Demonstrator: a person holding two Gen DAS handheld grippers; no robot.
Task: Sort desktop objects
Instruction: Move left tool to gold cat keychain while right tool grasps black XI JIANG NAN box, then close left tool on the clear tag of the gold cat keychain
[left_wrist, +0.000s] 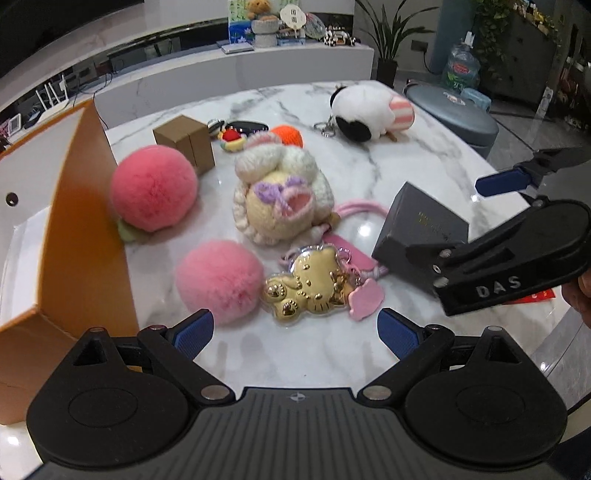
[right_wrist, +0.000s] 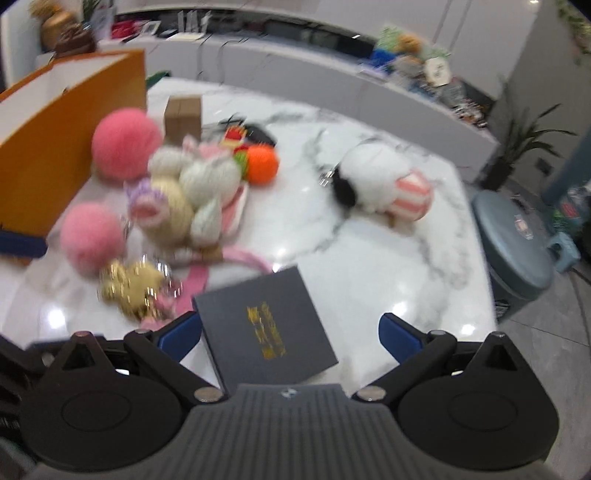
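Right tongs agape, dark gold-lettered box

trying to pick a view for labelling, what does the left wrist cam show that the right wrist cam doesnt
Only the left wrist view shows the right gripper from outside, open at the dark box, and the gold cat charm sharply. Only the right wrist view shows the box's gold-lettered top between its open fingers. Both share the pink pompoms, knitted doll, panda plush and orange bin.

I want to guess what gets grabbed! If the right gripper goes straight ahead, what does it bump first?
Probably the dark box with gold lettering: it lies between the open right gripper fingers already.
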